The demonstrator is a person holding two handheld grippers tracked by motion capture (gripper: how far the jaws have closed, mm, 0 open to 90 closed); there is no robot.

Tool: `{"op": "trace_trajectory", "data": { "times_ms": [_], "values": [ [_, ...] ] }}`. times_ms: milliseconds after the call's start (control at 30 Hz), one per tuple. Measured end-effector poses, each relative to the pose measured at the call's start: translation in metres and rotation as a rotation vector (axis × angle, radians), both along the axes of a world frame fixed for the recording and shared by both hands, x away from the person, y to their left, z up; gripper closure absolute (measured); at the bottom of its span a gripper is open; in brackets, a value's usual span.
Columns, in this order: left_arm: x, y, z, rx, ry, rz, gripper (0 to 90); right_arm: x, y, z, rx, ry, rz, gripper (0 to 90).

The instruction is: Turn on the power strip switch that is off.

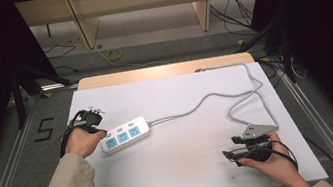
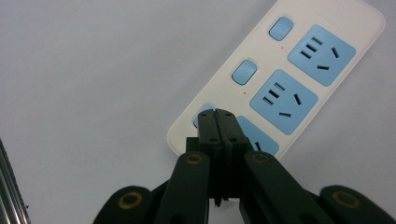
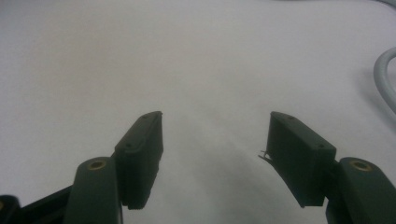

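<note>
A white power strip [image 1: 124, 135] with three blue sockets and three blue switches lies left of the table's middle. In the left gripper view the same power strip [image 2: 299, 70] runs up to the right. My left gripper [image 2: 217, 116] is shut, its tips resting over the blue switch nearest the strip's end. In the high view the left gripper [image 1: 102, 132] sits at that left end, held by a hand in a beige sleeve. My right gripper [image 3: 215, 140] is open with nothing between its jaws, above bare table. It shows as the right gripper [image 1: 229, 148] near the table's front right.
The strip's grey cable [image 1: 215, 95] snakes right across the white table [image 1: 182, 172] and loops toward the back right corner; a bend of the cable [image 3: 385, 79] lies close to my right gripper. Floor cables and wooden desk legs stand beyond the far edge.
</note>
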State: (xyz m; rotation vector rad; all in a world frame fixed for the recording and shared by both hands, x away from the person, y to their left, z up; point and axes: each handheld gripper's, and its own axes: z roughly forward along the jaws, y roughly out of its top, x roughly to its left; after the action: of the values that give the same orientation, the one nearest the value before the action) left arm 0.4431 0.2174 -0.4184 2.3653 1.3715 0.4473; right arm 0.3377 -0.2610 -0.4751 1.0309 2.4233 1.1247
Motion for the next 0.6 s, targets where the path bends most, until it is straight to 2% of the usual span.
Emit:
{"op": "trace_trajectory", "data": {
  "times_ms": [600],
  "values": [
    [0.0054,0.0032,-0.0013,0.027,0.010,-0.003,89.9,0.0004,-0.0009,0.0003,0.003,0.001,-0.001,37.1]
  ]
}}
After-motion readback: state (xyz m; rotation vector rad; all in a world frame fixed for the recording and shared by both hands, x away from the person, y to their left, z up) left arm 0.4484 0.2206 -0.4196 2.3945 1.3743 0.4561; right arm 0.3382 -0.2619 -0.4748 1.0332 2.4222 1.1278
